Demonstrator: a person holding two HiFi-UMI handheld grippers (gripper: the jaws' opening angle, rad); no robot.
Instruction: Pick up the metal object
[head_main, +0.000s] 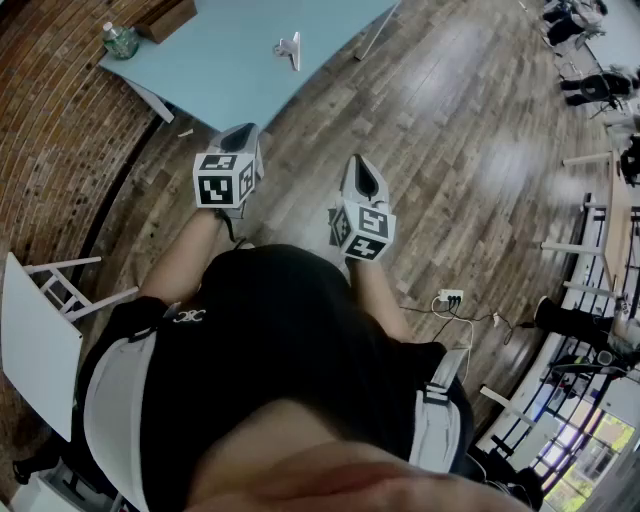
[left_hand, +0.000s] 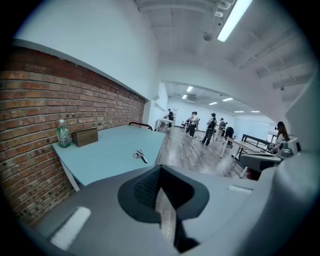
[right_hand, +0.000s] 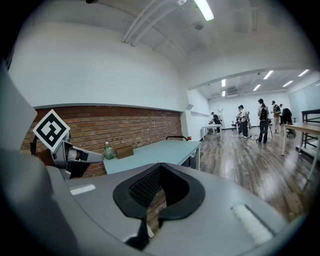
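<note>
we stood on a wood-plank floor (head_main: 450, 120) facing a pale blue table (head_main: 230, 80) set against a red brick wall (head_main: 60, 110). the small shiny metal object (head_main: 288, 50) lay alone on the tabletop, near the edge on the floor side. it was well apart from a green-tinted plastic bottle (head_main: 119, 40) and a brown box (head_main: 165, 18) at the wall corner. our left gripper (head_main: 240, 133) and right gripper (head_main: 363, 172) hung short of the table, both clenched on nothing. we judged that reaching in with the jaws unopened could nudge the light piece over that edge. a skidding pinch might also flick it away.
</note>
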